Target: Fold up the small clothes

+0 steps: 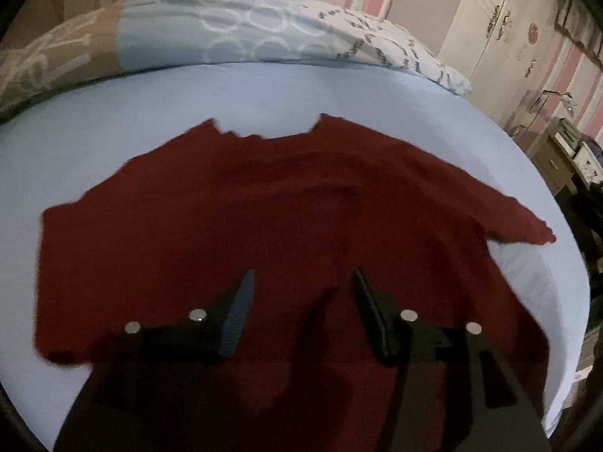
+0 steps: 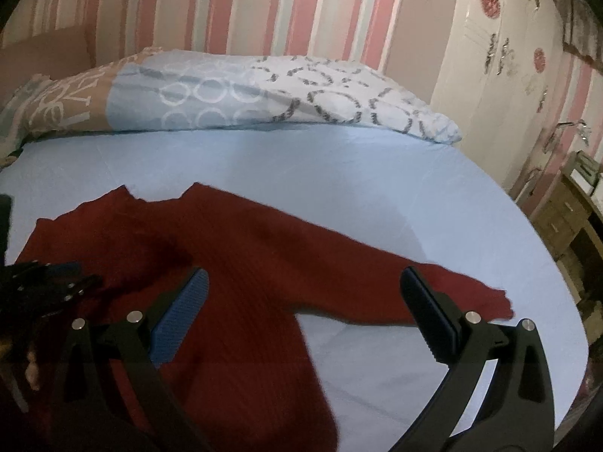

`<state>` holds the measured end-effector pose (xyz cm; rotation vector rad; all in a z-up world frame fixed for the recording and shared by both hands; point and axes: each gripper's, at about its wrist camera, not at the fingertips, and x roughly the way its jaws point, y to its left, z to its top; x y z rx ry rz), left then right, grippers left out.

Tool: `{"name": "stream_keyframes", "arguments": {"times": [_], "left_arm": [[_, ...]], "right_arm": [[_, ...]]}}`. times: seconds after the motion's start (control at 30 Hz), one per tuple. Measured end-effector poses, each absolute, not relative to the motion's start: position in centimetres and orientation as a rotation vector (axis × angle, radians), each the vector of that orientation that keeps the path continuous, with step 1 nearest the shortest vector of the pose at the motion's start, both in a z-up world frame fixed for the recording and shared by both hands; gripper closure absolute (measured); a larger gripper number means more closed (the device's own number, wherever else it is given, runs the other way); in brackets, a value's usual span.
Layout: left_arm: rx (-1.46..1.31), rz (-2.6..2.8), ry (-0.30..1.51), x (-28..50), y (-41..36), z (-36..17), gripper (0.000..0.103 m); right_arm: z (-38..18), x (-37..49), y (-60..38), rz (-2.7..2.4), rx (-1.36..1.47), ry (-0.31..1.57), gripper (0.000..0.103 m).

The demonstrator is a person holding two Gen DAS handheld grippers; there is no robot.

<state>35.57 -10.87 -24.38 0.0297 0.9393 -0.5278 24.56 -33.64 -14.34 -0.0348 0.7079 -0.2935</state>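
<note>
A dark red knit sweater (image 1: 264,218) lies spread flat on the light blue bed sheet (image 1: 264,90), neck away from me, one sleeve stretched out to the right (image 1: 520,222). My left gripper (image 1: 301,275) is open and empty, hovering over the sweater's lower body. In the right wrist view the sweater (image 2: 245,263) fills the lower left, its right sleeve (image 2: 463,293) reaching right. My right gripper (image 2: 305,275) is wide open and empty, above the sweater's right side near the armpit. The left gripper's body (image 2: 49,282) shows at the left edge.
A patterned blue, beige and white duvet (image 1: 233,34) is bunched along the far side of the bed by the striped wall. A white wardrobe (image 2: 501,56) stands at the right. A wooden bedside unit (image 2: 565,218) sits beyond the bed's right edge.
</note>
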Motion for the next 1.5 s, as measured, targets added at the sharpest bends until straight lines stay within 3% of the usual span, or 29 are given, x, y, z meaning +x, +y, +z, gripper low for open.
{"name": "stream_keyframes", "arguments": {"times": [0.33,0.47,0.6,0.67,0.73,0.87,0.97,1.07,1.1,1.37,1.5], "left_arm": [[0.047,-0.369,0.868,34.1,-3.2,-23.7,0.048],[-0.047,-0.327,0.892,35.1,0.1,-24.1,0.047],[-0.045,-0.309,0.865,35.1,0.7,-23.8,0.035],[-0.040,-0.309,0.851,35.1,0.6,-23.6,0.030],[-0.031,-0.301,0.842,34.9,0.3,-23.5,0.019],[-0.047,-0.294,0.832,34.7,0.8,-23.1,0.019],[-0.074,-0.276,0.846,35.0,1.3,-23.1,0.019],[-0.091,-0.266,0.863,35.2,1.8,-23.4,0.019],[-0.087,-0.260,0.865,35.2,1.8,-23.4,0.019],[-0.053,-0.252,0.834,35.9,1.2,-22.0,0.018],[-0.039,-0.249,0.841,37.0,0.1,-22.0,0.018]], "right_arm": [[-20.0,32.7,-28.9,-0.059,-0.064,0.870,0.003],[-23.2,35.7,-28.6,0.013,0.062,0.982,0.003],[-24.9,36.8,-29.4,-0.006,0.152,1.021,0.005],[-25.2,37.2,-29.7,-0.008,0.181,1.031,0.013],[-25.6,37.7,-29.5,0.007,0.189,1.055,0.032],[-25.5,37.9,-28.9,0.038,0.179,1.051,0.032],[-25.7,38.1,-28.3,0.064,0.145,1.063,0.043],[-25.6,38.3,-28.3,0.069,0.103,1.064,0.069],[-25.3,38.2,-28.5,0.085,0.112,1.053,0.089],[-18.8,36.9,-27.6,0.047,-0.101,0.759,0.091],[-19.9,38.2,-30.9,-0.115,-0.114,0.762,0.091]]}}
